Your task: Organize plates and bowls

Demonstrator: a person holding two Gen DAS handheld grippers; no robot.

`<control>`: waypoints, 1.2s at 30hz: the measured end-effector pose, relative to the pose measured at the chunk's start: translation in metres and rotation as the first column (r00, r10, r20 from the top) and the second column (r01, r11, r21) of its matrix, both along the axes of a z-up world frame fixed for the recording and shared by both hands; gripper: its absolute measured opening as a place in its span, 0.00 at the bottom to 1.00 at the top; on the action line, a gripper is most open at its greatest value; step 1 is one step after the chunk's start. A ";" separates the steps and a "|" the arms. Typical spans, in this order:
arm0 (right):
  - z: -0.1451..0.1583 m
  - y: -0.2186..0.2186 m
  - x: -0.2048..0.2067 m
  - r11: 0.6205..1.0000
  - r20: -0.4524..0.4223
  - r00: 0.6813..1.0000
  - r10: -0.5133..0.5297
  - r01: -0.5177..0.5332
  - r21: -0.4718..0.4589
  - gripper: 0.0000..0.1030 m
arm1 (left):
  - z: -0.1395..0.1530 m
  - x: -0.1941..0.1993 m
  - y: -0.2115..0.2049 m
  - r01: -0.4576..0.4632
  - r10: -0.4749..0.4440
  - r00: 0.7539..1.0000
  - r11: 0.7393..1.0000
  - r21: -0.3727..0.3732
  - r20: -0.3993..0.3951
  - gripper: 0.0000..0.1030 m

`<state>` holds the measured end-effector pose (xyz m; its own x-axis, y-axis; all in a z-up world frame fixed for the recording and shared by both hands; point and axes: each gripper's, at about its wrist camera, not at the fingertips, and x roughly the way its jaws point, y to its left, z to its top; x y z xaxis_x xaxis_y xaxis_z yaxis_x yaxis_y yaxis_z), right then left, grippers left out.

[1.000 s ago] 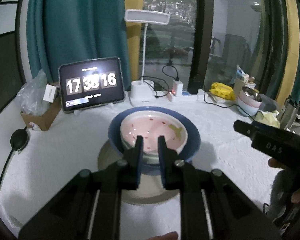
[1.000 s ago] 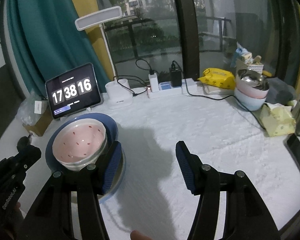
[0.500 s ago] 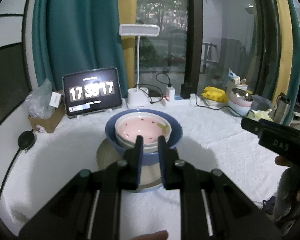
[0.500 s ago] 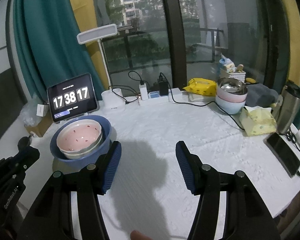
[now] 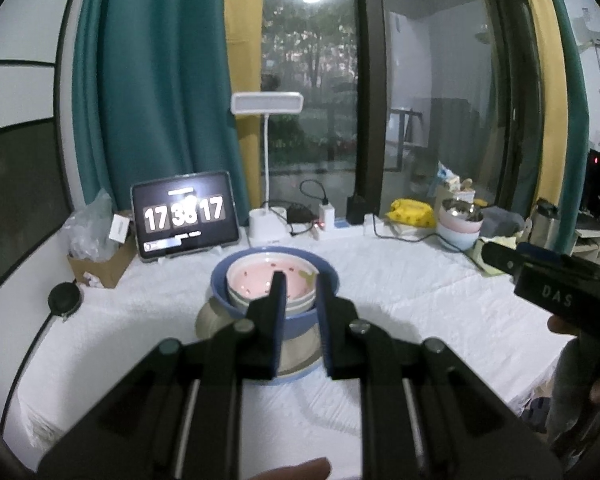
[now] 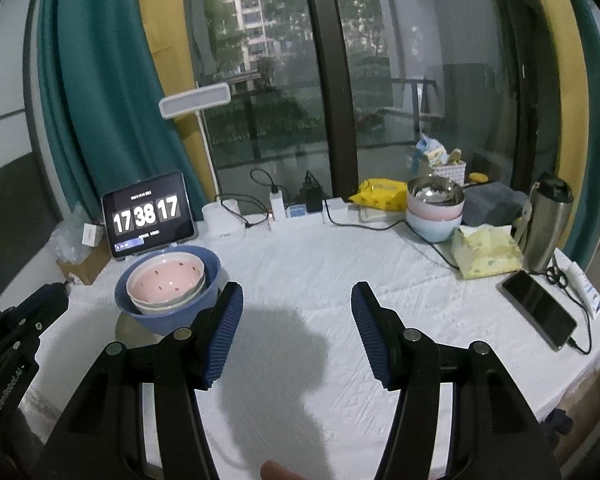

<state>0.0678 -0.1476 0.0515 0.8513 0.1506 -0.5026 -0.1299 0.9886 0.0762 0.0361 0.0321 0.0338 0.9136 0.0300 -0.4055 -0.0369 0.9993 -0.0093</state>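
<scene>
A pink-lined bowl [image 5: 260, 276] [image 6: 166, 278] sits nested in a white bowl, inside a blue bowl [image 5: 224, 294] [image 6: 168, 316], on a beige plate [image 5: 210, 318] [image 6: 126, 330] at the table's left. My left gripper [image 5: 300, 288] hovers just short of the stack, jaws nearly closed with a narrow gap and nothing between them. My right gripper [image 6: 296, 304] is open and empty, to the right of the stack above the white cloth. A second stack of bowls [image 6: 434, 208] [image 5: 458, 226], steel on pink on pale blue, stands at the back right.
A tablet clock [image 6: 148, 216], a desk lamp [image 6: 224, 224] and a power strip with cables [image 6: 296, 210] line the back edge. A cardboard box [image 5: 100, 264] is at the left. A tissue pack [image 6: 486, 258], a steel flask [image 6: 546, 226] and a phone [image 6: 540, 310] are at the right.
Both grippers have pulled back and up from the bowl stack, which now looks smaller and farther. The jaw openings are unchanged.
</scene>
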 end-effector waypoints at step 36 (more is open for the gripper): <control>0.064 -0.004 -0.050 1.000 0.162 0.987 -0.012 0.013 -0.006 0.58 | 0.060 -0.048 0.008 -0.014 0.017 0.989 1.000 -0.022 0.146 0.15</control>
